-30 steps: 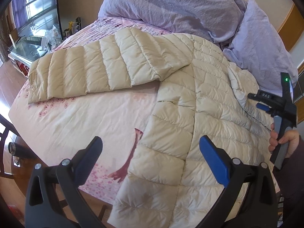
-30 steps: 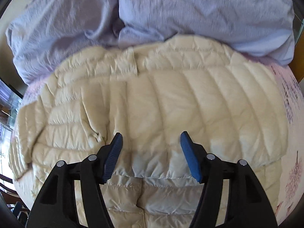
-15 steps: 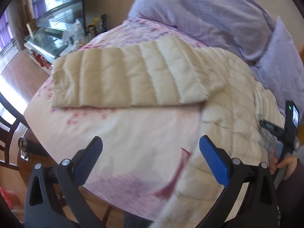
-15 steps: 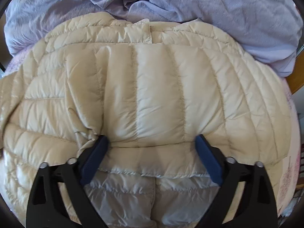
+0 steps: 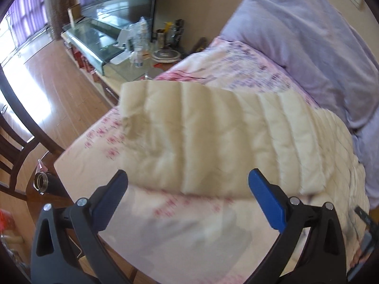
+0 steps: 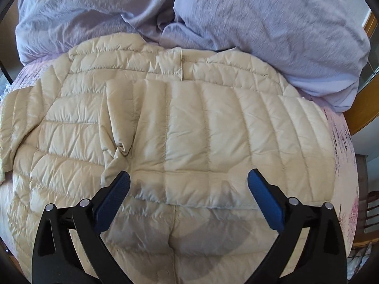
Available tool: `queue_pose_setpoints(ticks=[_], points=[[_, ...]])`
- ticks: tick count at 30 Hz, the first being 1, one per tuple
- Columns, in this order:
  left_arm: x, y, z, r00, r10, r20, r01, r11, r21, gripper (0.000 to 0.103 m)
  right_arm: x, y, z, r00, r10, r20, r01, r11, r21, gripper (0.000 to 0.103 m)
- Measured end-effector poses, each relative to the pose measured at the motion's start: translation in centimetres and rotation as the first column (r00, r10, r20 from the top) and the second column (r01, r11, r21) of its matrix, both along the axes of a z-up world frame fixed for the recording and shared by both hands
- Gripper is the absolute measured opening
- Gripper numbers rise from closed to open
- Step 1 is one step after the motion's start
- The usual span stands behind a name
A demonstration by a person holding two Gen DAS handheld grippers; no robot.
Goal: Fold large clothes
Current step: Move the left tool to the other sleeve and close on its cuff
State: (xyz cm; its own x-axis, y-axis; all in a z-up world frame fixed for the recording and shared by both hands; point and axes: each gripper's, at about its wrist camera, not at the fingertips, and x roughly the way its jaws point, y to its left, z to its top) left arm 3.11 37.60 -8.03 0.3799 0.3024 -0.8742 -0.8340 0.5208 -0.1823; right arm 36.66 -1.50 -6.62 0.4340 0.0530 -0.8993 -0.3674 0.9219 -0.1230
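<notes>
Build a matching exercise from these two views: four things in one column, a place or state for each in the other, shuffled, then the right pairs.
Things:
1. folded sleeve
2. outstretched sleeve
3. lilac duvet
4. left gripper

Places or states:
A. bunched up beyond the jacket's collar
B. open, holding nothing
C. laid across the jacket's body
D. flat on the floral sheet, cuff toward the glass table

Pairs: 1-C, 2-D, 3-A, 4-B

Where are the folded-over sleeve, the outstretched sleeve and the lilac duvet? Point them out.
folded-over sleeve [image 6: 213,142], right wrist view, middle quilted panel.
outstretched sleeve [image 5: 213,137], left wrist view, mid-length.
lilac duvet [image 6: 272,16], right wrist view, right mound.
</notes>
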Motion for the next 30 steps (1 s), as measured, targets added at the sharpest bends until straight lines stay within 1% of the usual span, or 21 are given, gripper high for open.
queue_pose_setpoints(ticks=[4, 6, 8, 13, 15, 18, 20, 21, 23, 24, 25, 26, 27, 29, 30], points=[[0.1, 1.8, -0.9, 1.0, 0.017, -0.013, -0.017, 1.0, -0.004, 0.1, -0.4, -0.9, 0.3, 1.0, -0.011, -0.006, 0.011, 1.0, 0.025, 0.101], [0.1, 2.3, -1.3, 1.0, 0.02, -0.017, -0.02, 1.0, -0.01, 0.096, -0.7, -1.3, 0.2, 1.0, -0.016, -0.012, 0.016, 0.999, 0.035, 0.101], [0.1, 2.8, -1.9, 0.999, 0.03, -0.02, -0.03, 0.999, -0.031, 0.09, -1.1, -1.8, 0.3, 1.0, -0.018, -0.013, 0.019, 0.999, 0.037, 0.101], [-0.2, 3.5, -2.8, 0.999, 0.044, 0.0, -0.044, 0.997, -0.071, 0.083, -1.5, -2.6, 0.3, 0.999, -0.032, -0.019, 0.033, 0.998, 0.046, 0.101], [-0.5, 3.6, -2.7, 0.999, 0.046, 0.012, -0.045, 0.996, -0.073, 0.082, -1.6, -2.9, 0.3, 0.999, -0.037, -0.022, 0.038, 0.998, 0.048, 0.101], [-0.5, 3.6, -2.7, 0.999, 0.043, 0.002, -0.043, 0.997, -0.061, 0.077, -1.8, -3.2, 0.2, 0.999, -0.042, -0.029, 0.044, 0.998, 0.049, 0.101], [-0.5, 3.4, -2.7, 0.999, 0.043, -0.016, -0.044, 0.998, -0.043, 0.07, -1.9, -3.3, 0.1, 0.999, -0.044, -0.032, 0.046, 0.998, 0.05, 0.101], [-0.5, 3.3, -2.7, 0.999, 0.045, -0.024, -0.046, 0.998, -0.035, 0.068, -1.9, -3.3, 0.0, 0.998, -0.045, -0.034, 0.047, 0.998, 0.052, 0.101], [-0.6, 3.3, -2.6, 0.998, 0.053, -0.034, -0.054, 0.998, -0.023, 0.057, -2.1, -3.3, -0.1, 0.998, -0.045, -0.037, 0.047, 0.997, 0.056, 0.101], [-0.7, 3.3, -2.5, 0.998, 0.058, -0.039, -0.058, 0.998, -0.018, 0.054, -2.2, -3.3, -0.1, 0.998, -0.044, -0.037, 0.046, 0.997, 0.058, 0.101], [-0.7, 3.3, -2.5, 0.997, 0.061, -0.042, -0.061, 0.998, -0.014, 0.047, -2.2, -3.3, -0.2, 0.998, -0.043, -0.038, 0.045, 0.997, 0.058, 0.101], [-0.8, 3.3, -2.5, 0.997, 0.062, -0.046, -0.063, 0.998, -0.01, 0.037, -2.3, -3.3, -0.2, 0.998, -0.042, -0.039, 0.044, 0.997, 0.059, 0.101], [-0.8, 3.2, -2.5, 0.997, 0.06, -0.048, -0.061, 0.998, -0.008, 0.034, -2.3, -3.3, -0.3, 0.998, -0.042, -0.04, 0.044, 0.997, 0.06, 0.101], [-0.7, 3.1, -2.4, 0.998, 0.049, -0.044, -0.05, 0.999, -0.012, 0.024, -2.5, -3.4, -0.3, 0.998, -0.042, -0.042, 0.045, 0.997, 0.064, 0.101], [-0.6, 3.1, -2.4, 0.998, 0.046, -0.046, -0.046, 0.999, -0.01, 0.022, -2.5, -3.4, -0.3, 0.998, -0.041, -0.042, 0.044, 0.997, 0.066, 0.101]])
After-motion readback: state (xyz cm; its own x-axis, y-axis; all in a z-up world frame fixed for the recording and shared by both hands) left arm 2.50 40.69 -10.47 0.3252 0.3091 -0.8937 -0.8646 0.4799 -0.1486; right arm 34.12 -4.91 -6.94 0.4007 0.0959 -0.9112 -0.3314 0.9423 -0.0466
